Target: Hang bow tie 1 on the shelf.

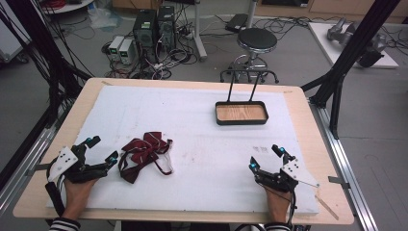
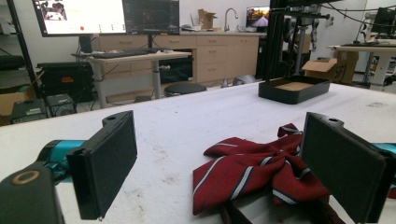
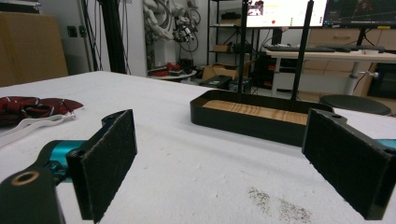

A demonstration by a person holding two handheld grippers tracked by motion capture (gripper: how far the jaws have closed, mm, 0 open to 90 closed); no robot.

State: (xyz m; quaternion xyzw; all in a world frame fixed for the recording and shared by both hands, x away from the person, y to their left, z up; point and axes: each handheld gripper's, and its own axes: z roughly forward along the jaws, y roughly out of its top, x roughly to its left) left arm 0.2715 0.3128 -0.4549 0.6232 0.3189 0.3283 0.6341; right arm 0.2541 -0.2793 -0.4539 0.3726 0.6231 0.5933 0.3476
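On the white counter (image 1: 192,120), near the left edge:
Object: a maroon striped bow tie (image 1: 144,151) with a pale neck strap, lying crumpled and flat, well apart from the black tray (image 1: 241,113) at the far side.
Position relative to tools: the bow tie lies just beside the left tongs (image 1: 100,149) and well apart from the right tongs (image 1: 264,158); in the left gripper view it lies on the pad ahead of the jaws, toward the right-hand jaw, untouched.
Left tongs, state: jaws spread wide, nothing between the pads.
Right tongs, state: jaws likewise spread, empty, pointing toward the tray; both hands rest near the counter's near edge.
Material, judged: soft woven cloth, very light, limp; it probably droops and unfolds when lifted, and the strap likely trails.
Fragility: low; no risk of breakage, some risk of snagging or dragging the strap.
Slip: cloth against the dark padded jaws should hold well.
Suggested hold: the central knot (image 2: 280,151), where the layers bunch thickest and the wings balance on either side; a wing tip alone would likely let the rest dangle.
Likely destination: the tray, by judgement only.
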